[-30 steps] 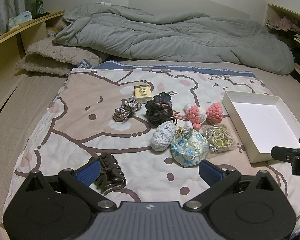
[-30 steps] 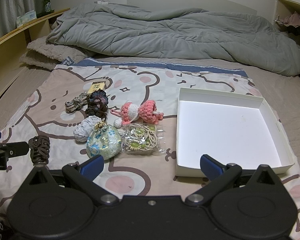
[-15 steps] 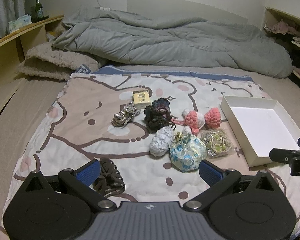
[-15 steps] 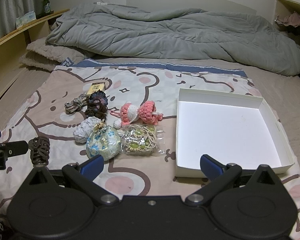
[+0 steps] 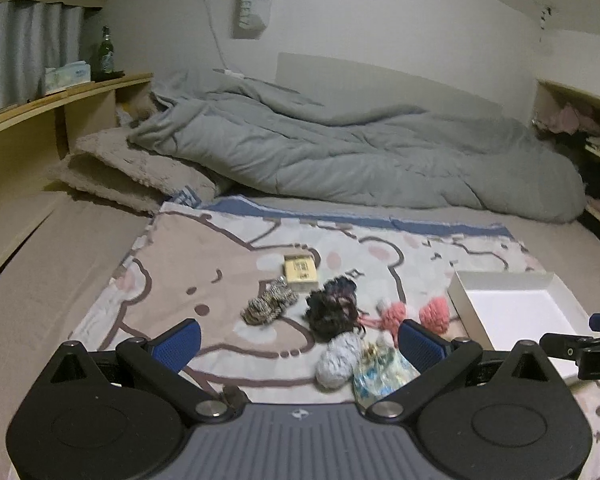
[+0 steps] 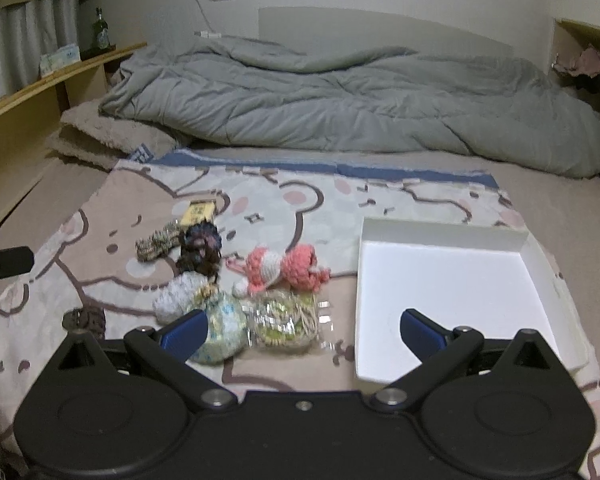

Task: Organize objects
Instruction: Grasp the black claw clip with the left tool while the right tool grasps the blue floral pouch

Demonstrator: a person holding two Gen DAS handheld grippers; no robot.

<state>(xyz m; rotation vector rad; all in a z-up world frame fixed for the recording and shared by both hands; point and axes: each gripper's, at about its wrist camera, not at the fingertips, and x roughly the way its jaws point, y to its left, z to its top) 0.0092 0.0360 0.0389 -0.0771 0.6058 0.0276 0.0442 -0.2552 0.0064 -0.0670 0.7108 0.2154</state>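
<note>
Small objects lie on a bear-print blanket [image 6: 132, 216]: a yellow box [image 5: 300, 270], a tan scrunchie [image 5: 266, 306], a dark scrunchie [image 5: 334, 312], a pink crochet toy [image 6: 284, 266], a pale blue scrunchie [image 6: 176, 296], a floral pouch [image 6: 222, 326], a bag of hair ties [image 6: 286, 320] and a dark hair claw [image 6: 86, 318]. An empty white box [image 6: 452, 288] sits to their right. My left gripper [image 5: 298, 344] is open, raised above the blanket before the pile. My right gripper [image 6: 302, 332] is open, between the pouch and the white box.
A grey duvet [image 6: 340, 96] covers the far half of the bed, with a beige pillow [image 5: 128, 172] at its left. A wooden shelf [image 5: 32, 108] with a green bottle [image 5: 105, 56] runs along the left; shelves with clothes [image 5: 572, 120] stand at right.
Both grippers have lifted and tilted upward, so more wall shows. The hair claw that lay by my left finger has dropped out of the left wrist view. Both stay open.
</note>
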